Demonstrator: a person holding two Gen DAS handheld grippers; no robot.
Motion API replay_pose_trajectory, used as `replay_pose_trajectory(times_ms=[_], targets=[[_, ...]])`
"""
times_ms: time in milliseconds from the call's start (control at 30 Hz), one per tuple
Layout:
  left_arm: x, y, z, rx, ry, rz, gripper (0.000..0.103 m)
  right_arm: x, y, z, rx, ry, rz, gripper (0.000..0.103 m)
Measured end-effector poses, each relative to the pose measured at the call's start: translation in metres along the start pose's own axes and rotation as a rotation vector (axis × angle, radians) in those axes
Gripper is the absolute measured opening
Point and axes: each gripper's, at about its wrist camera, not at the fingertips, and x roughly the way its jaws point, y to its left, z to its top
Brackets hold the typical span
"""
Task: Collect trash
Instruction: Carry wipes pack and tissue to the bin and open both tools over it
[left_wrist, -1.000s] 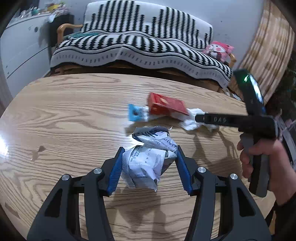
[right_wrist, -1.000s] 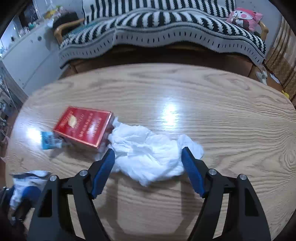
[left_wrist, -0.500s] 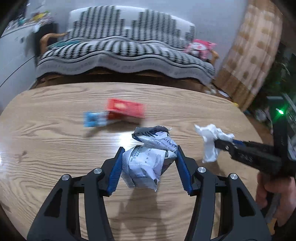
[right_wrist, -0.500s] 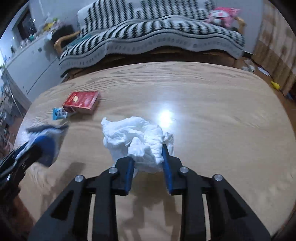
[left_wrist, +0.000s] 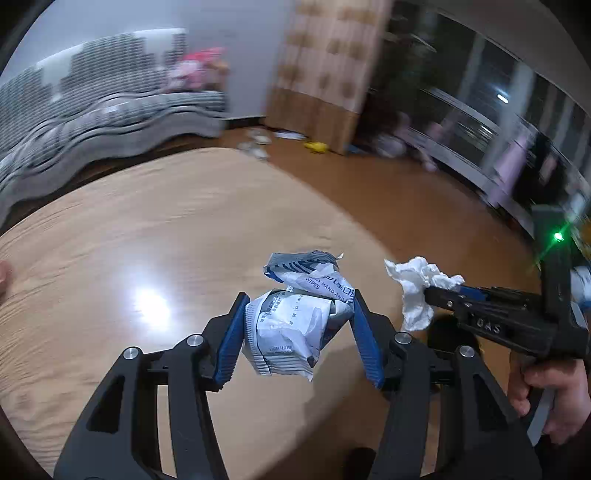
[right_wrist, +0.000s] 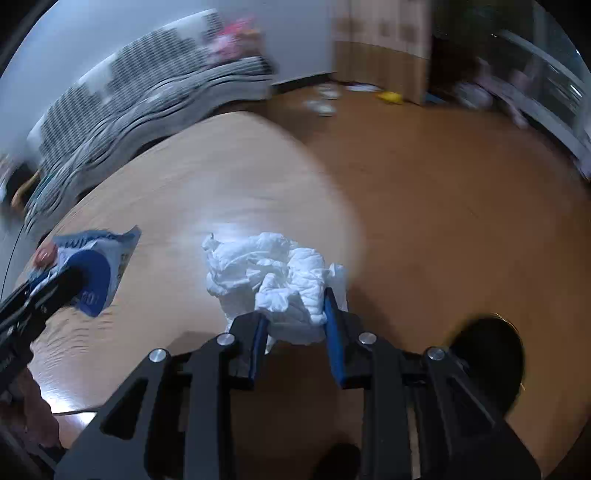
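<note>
Right wrist: table (right_wrist: 207, 177) edge nearer, tissue (right_wrist: 273, 277) carried rightward since.

1. a crumpled wet-wipes packet (left_wrist: 295, 325) is clamped between the blue pads (left_wrist: 231, 341) of the left gripper (left_wrist: 301, 338), above the wooden table (left_wrist: 155, 229).
2. a glare spot is seen on the table left of the packet.
3. to the right, a crumpled white tissue (left_wrist: 415, 288) is pinched at the tip of the right gripper (left_wrist: 443, 290), held by a hand (left_wrist: 554, 395).
4. a green light (left_wrist: 557, 236) is lit on the right device.
5. a striped sofa cover (left_wrist: 92, 122), a curtain (left_wrist: 328, 70) and windows are blurred behind.
</note>
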Motion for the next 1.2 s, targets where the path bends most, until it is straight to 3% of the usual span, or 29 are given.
replay_pose_trajectory(times_ms=[133, 267, 433, 533, 733, 900, 1200], targets=[[0.041, -0.089, -0.006, 0.093, 0.045, -0.107, 0.053, -0.018, -0.103, -0.023, 0.130, -0.008, -0.096, 0.028], [0.076, -0.151, -0.022, 0.168, 0.095, -0.176, 0.053, -0.019, -0.186, -0.049, 0.240, 0.023, -0.167, 0.028], [0.117, -0.205, -0.043, 0.242, 0.160, -0.213, 0.053, -0.002, -0.268, -0.086, 0.362, 0.125, -0.222, 0.028], [0.136, -0.222, -0.050, 0.252, 0.189, -0.228, 0.053, 0.006, -0.293, -0.096, 0.402, 0.154, -0.221, 0.029], [0.162, -0.241, -0.054, 0.271, 0.216, -0.237, 0.053, 0.015, -0.311, -0.094, 0.416, 0.171, -0.204, 0.029], [0.176, -0.243, -0.052, 0.251, 0.233, -0.238, 0.053, 0.023, -0.296, -0.088, 0.419, 0.178, -0.212, 0.030], [0.186, -0.252, -0.054, 0.238, 0.248, -0.255, 0.053, 0.018, -0.296, -0.094, 0.430, 0.153, -0.207, 0.054]])
